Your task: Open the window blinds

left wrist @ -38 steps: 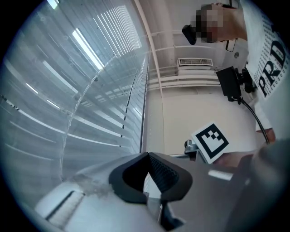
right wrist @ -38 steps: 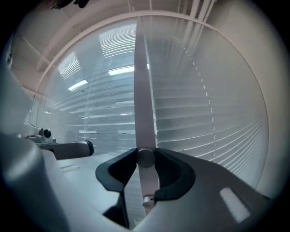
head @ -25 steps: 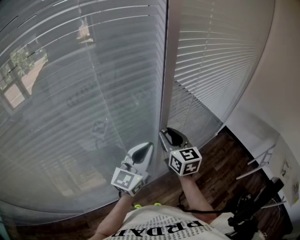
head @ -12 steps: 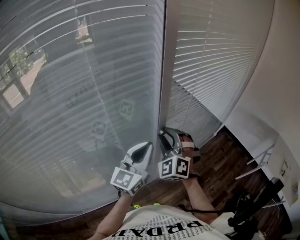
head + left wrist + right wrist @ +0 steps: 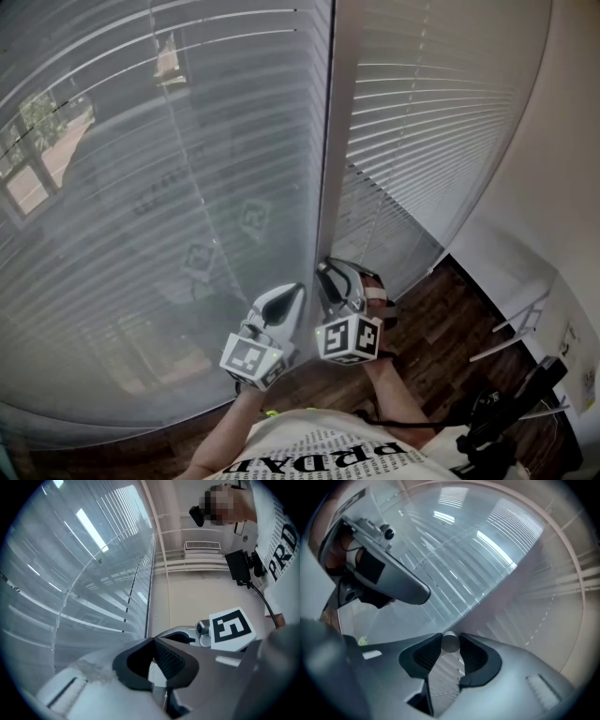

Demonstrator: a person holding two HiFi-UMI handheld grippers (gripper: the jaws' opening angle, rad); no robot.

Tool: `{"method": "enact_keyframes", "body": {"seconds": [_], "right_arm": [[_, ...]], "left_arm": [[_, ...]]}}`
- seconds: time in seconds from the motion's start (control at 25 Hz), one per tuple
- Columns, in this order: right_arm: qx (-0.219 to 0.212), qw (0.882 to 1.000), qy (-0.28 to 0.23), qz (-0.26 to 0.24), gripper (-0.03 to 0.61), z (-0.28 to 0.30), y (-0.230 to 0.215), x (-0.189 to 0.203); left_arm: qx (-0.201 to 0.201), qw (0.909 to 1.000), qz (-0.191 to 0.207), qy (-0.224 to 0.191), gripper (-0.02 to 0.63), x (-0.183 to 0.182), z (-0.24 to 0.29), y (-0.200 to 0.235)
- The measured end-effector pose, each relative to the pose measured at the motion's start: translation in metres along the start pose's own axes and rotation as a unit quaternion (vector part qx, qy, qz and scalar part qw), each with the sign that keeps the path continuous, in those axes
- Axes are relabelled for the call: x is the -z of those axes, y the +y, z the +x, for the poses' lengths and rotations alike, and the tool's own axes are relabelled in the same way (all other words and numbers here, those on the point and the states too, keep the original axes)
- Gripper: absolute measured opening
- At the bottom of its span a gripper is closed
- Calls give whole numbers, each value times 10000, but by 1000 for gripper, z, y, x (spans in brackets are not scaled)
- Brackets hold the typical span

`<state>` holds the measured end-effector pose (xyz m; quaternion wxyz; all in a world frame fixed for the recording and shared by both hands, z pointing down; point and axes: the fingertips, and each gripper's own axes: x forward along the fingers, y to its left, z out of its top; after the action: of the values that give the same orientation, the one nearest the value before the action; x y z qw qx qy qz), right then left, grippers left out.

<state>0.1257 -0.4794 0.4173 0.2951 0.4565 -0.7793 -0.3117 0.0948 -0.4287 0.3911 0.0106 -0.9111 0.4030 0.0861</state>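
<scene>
Since a second earlier, the left gripper [image 5: 296, 292] had stayed put, jaws pressed together on nothing, while the right gripper [image 5: 330, 270] had rolled over, clamped on the tilt wand [image 5: 450, 642] hanging before the right-hand blinds [image 5: 441, 122]. That smooth, round wand could spin in the jaws and leave the slats shut.

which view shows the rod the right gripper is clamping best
The right gripper view: the rod's round end sits clamped between the right hand-held gripper's jaws. The head view shows only that gripper by the blinds; the left gripper view shows no rod.
</scene>
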Motion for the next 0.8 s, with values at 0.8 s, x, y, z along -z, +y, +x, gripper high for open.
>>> {"method": "enact_keyframes", "body": {"seconds": [0.8], "right_arm": [[-341,9455,-455,3205,130,1,-10,7]], "left_arm": [[157,9999,64,8,-8,0,2,-5]]}}
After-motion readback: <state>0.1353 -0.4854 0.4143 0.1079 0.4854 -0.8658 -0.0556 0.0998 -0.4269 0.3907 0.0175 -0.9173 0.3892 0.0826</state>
